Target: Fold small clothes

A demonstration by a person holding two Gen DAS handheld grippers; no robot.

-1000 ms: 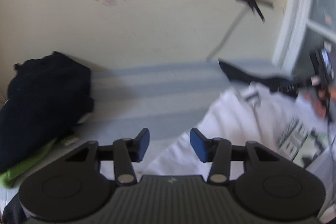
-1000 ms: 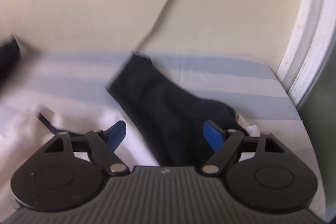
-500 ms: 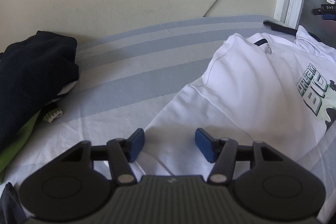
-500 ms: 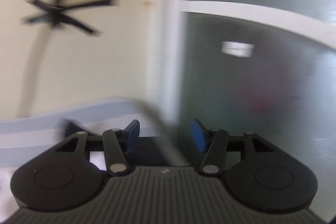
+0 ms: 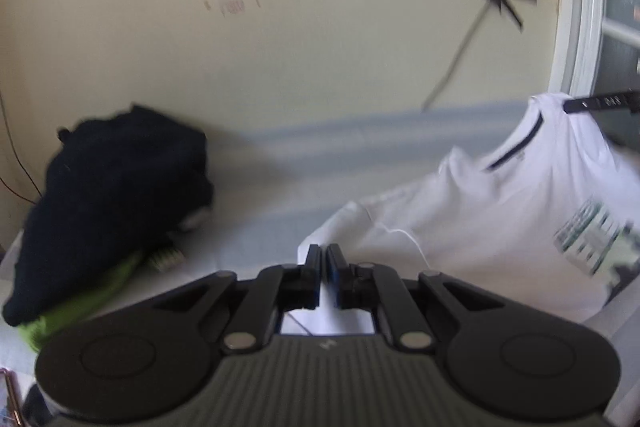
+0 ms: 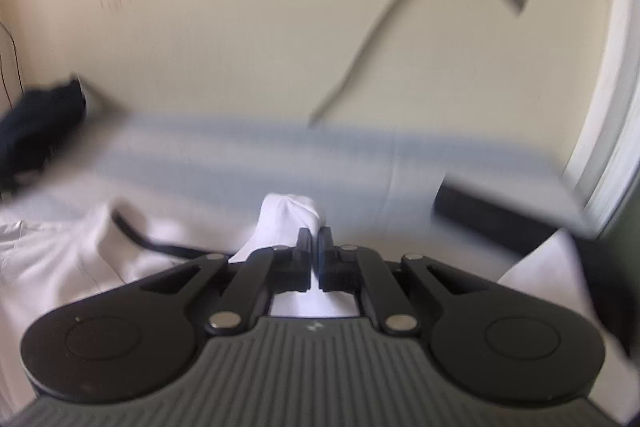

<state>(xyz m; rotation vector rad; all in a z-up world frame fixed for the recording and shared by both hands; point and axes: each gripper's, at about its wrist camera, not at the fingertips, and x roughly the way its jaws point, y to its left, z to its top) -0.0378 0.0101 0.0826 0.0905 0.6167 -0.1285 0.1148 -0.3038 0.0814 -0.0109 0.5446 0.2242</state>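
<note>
Both hand-held grippers, left and right, have just clenched on the white printed cotton T-shirt. Advise lifting evenly, keeping the fabric taut above the striped bed.

White shirt with green-and-black print at three o'clock; navy heap on lime cloth; blue-grey striped sheet.

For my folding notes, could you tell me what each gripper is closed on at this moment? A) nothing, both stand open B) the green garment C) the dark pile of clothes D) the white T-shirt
D: the left gripper and the right gripper both have their jaws pinched together on folds of the white T-shirt.
</note>
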